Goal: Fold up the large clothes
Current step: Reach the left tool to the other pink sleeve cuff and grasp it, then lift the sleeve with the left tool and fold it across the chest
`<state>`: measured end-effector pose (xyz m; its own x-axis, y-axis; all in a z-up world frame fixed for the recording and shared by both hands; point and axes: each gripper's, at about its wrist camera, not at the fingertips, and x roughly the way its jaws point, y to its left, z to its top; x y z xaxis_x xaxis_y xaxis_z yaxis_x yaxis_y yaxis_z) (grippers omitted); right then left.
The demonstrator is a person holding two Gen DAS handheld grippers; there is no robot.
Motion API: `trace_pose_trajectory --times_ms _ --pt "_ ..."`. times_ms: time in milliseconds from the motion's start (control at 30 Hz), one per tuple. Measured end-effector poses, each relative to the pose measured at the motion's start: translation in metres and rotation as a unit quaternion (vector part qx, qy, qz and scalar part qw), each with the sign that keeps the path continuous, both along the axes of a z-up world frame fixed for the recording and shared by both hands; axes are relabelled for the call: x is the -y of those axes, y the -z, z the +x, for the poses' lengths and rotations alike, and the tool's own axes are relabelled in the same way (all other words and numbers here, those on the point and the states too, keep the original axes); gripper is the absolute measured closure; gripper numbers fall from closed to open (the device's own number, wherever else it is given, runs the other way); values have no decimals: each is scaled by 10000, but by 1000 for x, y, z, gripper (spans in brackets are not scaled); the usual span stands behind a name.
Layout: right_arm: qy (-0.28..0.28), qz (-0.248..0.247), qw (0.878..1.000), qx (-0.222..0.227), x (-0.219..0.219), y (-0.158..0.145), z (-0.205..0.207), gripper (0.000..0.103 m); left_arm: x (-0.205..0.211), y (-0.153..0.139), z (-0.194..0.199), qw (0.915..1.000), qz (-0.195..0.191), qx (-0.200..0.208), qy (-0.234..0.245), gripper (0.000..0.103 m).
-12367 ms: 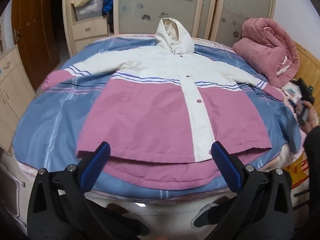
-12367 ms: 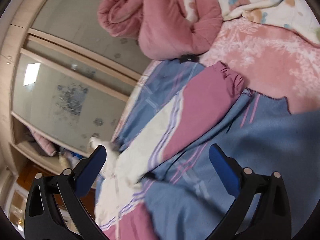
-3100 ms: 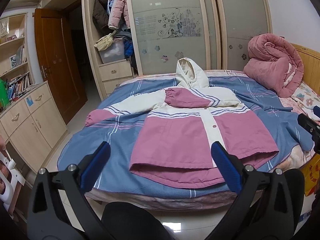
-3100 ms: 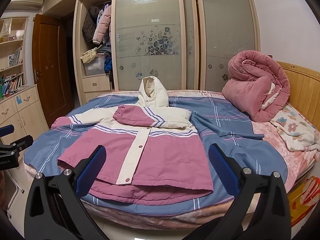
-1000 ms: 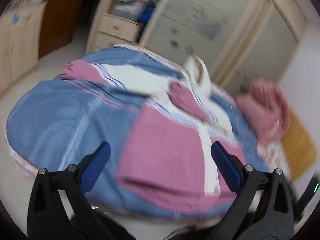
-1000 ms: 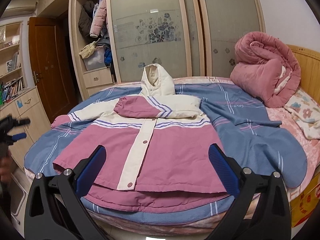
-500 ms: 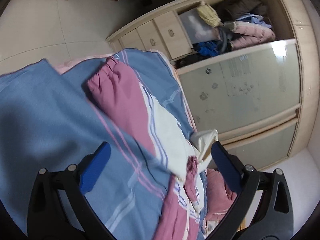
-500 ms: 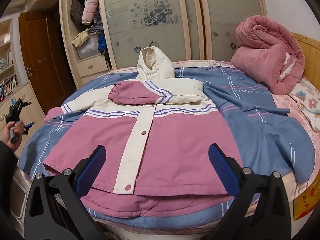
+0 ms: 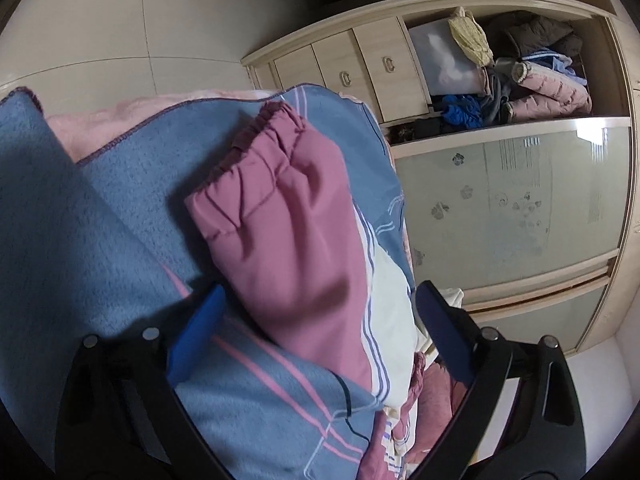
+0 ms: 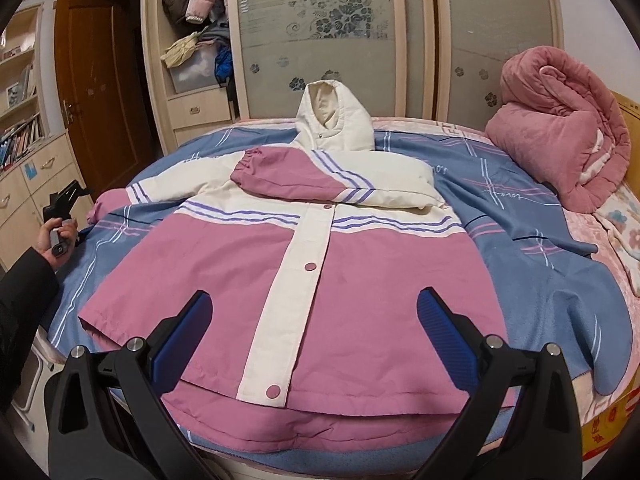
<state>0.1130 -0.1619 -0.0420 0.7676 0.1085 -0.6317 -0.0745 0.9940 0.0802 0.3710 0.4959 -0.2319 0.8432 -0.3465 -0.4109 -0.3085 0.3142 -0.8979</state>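
A pink and white hooded jacket (image 10: 304,264) lies face up on the blue bed cover (image 10: 520,240). Its one sleeve (image 10: 320,180) is folded across the chest. The other sleeve (image 9: 288,232) stretches out to the bed's left side, with its pink cuff (image 9: 264,132) in front of my left gripper (image 9: 320,320). The left gripper is open, its jaws on either side of this sleeve. It also shows at the far left of the right wrist view (image 10: 60,208), held in a hand. My right gripper (image 10: 312,324) is open and empty above the jacket's hem.
A rolled pink quilt (image 10: 560,136) lies at the bed's back right. A wardrobe with frosted sliding doors (image 10: 360,32) and open shelves of clothes (image 9: 500,68) stands behind the bed. Drawers (image 10: 28,184) and a brown door (image 10: 100,80) are on the left.
My left gripper has swung from the foot of the bed to its left side and closed in on the outstretched sleeve. My right gripper has moved nearer the hem.
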Motion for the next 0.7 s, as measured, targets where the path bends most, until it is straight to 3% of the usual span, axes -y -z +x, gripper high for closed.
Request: trace_pose_trajectory --times_ms 133,200,233,267,367,533,633,700 --pt "-68 -11 9999 -94 -4 6 4 1 -4 2 9 9999 65 45 -87 16" --pt "-94 -8 9999 -134 -5 8 6 1 -6 3 15 9998 100 17 -168 27" --pt "-97 -5 9999 -132 -5 8 5 1 -6 3 16 9997 137 0 -203 38" --pt "-94 5 9999 -126 -4 9 5 1 -6 3 16 9995 200 -36 -245 57" --pt "-91 81 9998 -139 -1 10 5 1 -6 6 19 9986 410 -257 -228 85" --pt "-74 229 9997 -51 9 8 1 1 -1 -9 16 9957 880 -235 -184 95" --pt "-29 332 9994 -13 19 8 0 1 12 -44 16 9877 1531 -190 -272 96" --pt "14 437 9990 -9 28 9 -1 1 30 -76 19 9756 2170 -149 -281 96"
